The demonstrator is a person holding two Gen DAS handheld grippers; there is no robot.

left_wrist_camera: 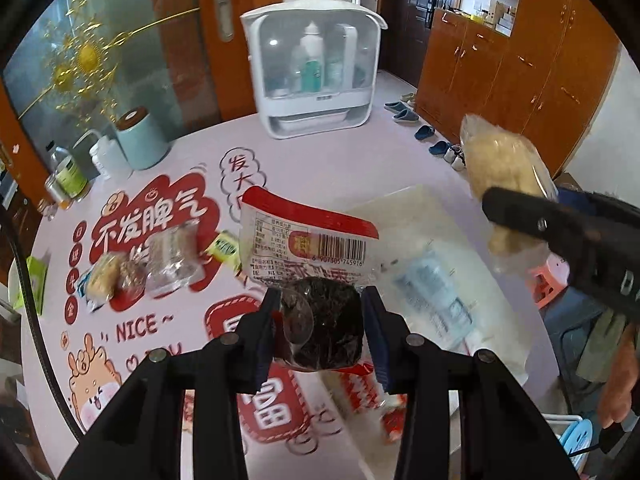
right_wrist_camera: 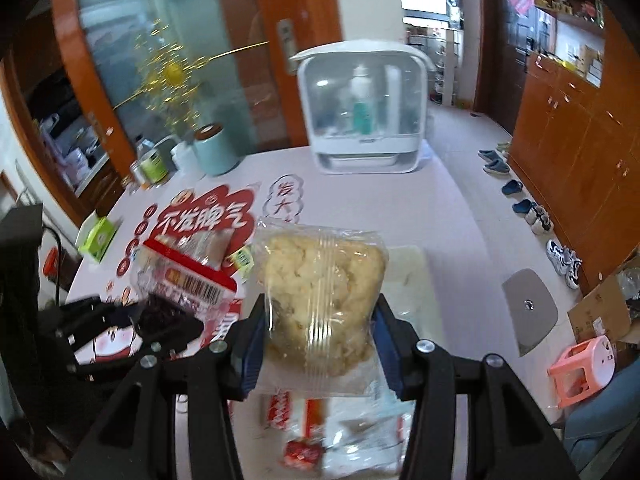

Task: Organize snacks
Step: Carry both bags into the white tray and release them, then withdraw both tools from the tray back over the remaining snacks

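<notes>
My left gripper point(left_wrist_camera: 320, 328) is shut on a dark snack in a clear pack with a red top edge point(left_wrist_camera: 316, 280) and holds it above the table. It also shows at the left of the right wrist view point(right_wrist_camera: 180, 280). My right gripper point(right_wrist_camera: 320, 332) is shut on a pale yellow puffed snack in a clear bag point(right_wrist_camera: 324, 292), held above a translucent bin point(right_wrist_camera: 408, 268). That bag shows at the right of the left wrist view point(left_wrist_camera: 504, 184). The bin point(left_wrist_camera: 404, 204) holds red-and-white and blue-and-white packets point(left_wrist_camera: 436, 300). Several small wrapped snacks point(left_wrist_camera: 140, 264) lie on the table at the left.
The round table has a pink cloth with red print point(left_wrist_camera: 152, 216). At its far side stand a white storage case with bottles point(left_wrist_camera: 316, 68), a light blue canister point(left_wrist_camera: 140, 140) and jars point(left_wrist_camera: 68, 176). A green box point(right_wrist_camera: 98, 236) sits at the left edge. Stools and shoes are on the floor at the right.
</notes>
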